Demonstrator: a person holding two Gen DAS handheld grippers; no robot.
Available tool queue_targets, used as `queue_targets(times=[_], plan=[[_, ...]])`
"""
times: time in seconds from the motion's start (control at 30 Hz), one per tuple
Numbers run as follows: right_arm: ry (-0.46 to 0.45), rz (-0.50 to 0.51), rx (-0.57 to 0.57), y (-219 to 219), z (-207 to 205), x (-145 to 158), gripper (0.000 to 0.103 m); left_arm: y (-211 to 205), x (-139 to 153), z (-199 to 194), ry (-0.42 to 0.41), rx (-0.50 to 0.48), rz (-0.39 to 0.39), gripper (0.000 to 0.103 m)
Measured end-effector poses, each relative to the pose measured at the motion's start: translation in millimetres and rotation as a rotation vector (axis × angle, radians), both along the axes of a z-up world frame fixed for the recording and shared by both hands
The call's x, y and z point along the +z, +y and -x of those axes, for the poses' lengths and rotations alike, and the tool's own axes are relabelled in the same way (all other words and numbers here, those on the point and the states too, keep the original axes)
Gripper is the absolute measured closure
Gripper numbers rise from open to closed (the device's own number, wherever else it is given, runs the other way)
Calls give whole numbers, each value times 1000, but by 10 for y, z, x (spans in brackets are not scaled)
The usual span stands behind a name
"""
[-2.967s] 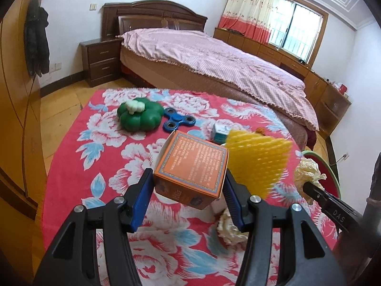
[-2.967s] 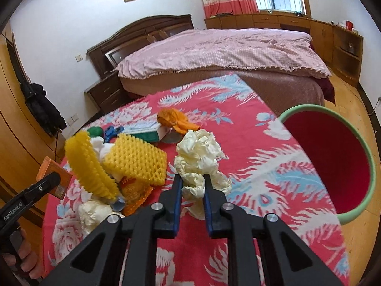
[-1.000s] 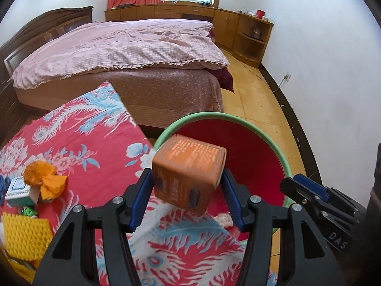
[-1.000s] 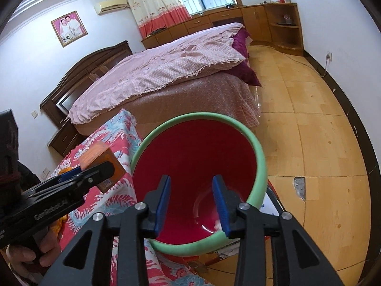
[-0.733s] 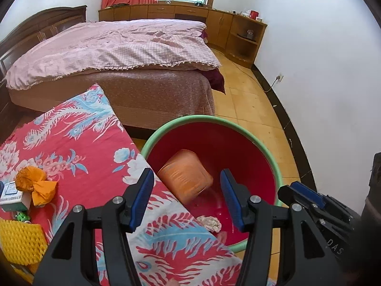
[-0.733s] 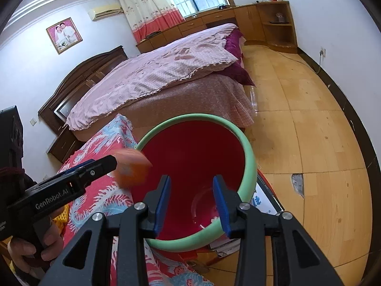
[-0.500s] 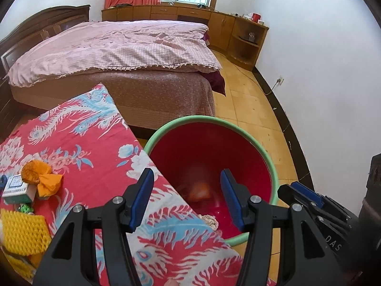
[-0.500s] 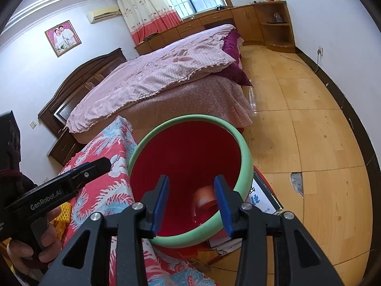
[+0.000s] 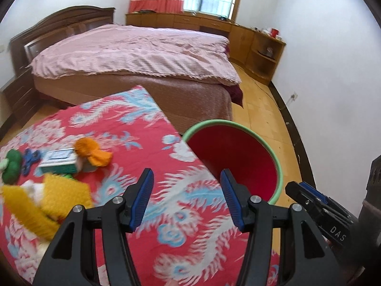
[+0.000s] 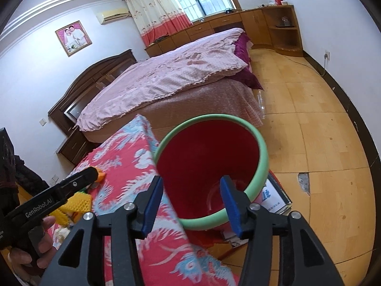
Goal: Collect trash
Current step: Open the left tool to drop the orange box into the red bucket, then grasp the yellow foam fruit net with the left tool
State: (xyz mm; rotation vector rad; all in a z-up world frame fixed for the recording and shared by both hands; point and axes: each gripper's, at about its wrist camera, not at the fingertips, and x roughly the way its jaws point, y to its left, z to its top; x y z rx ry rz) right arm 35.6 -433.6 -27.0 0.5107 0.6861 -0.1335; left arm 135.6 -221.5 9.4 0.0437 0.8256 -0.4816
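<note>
Red bin (image 10: 209,157) with a green rim stands on the floor, tight against the corner of a table (image 9: 133,128) draped in a red flowered cloth. Both grippers are empty. The left gripper (image 9: 185,200) hangs over the cloth near the bin with its blue pads spread and nothing between them. The right gripper (image 10: 191,205) hovers above the bin's mouth, its jaws opening, also with nothing between them.

More trash waits at the far left of the table: yellow foam netting (image 9: 47,200), an orange crumpled scrap (image 9: 92,152) touching a small white and green box (image 9: 59,160), and beyond them a green toy (image 9: 10,166) and a blue spinner (image 9: 29,159).

The step in hand looks like going back for the next piece. To do it well, each gripper probably wants to arrive spread wide, straddle one light item, and pinch gently, since the netting would crush or slip. Toys are likely not trash and best left. The bin sits below the table edge, so releasing should happen squarely over its mouth.
</note>
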Motion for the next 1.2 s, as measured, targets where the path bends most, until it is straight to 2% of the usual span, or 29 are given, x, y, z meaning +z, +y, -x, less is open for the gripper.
queue_targets(times=[0.47,0.57,0.7,0.8,1.03,1.2], plan=[[-9,-5,93,507,63,130,36,858,170,197,-44,165,9,44],[0,-7,108,581,45,112,33,1020,145,196,-44,197,-10,37],[17,-10,122,654,4,82,31,1226,100,158,-32,254,-21,35],[27,-15,132,714,-26,58,30,1366,46,93,-11,309,-40,28],[49,-23,143,791,-88,-6,30,1630,-109,-20,11,381,-74,28],[77,-37,155,833,-144,-59,29,1735,-206,-93,34,403,-50,28]])
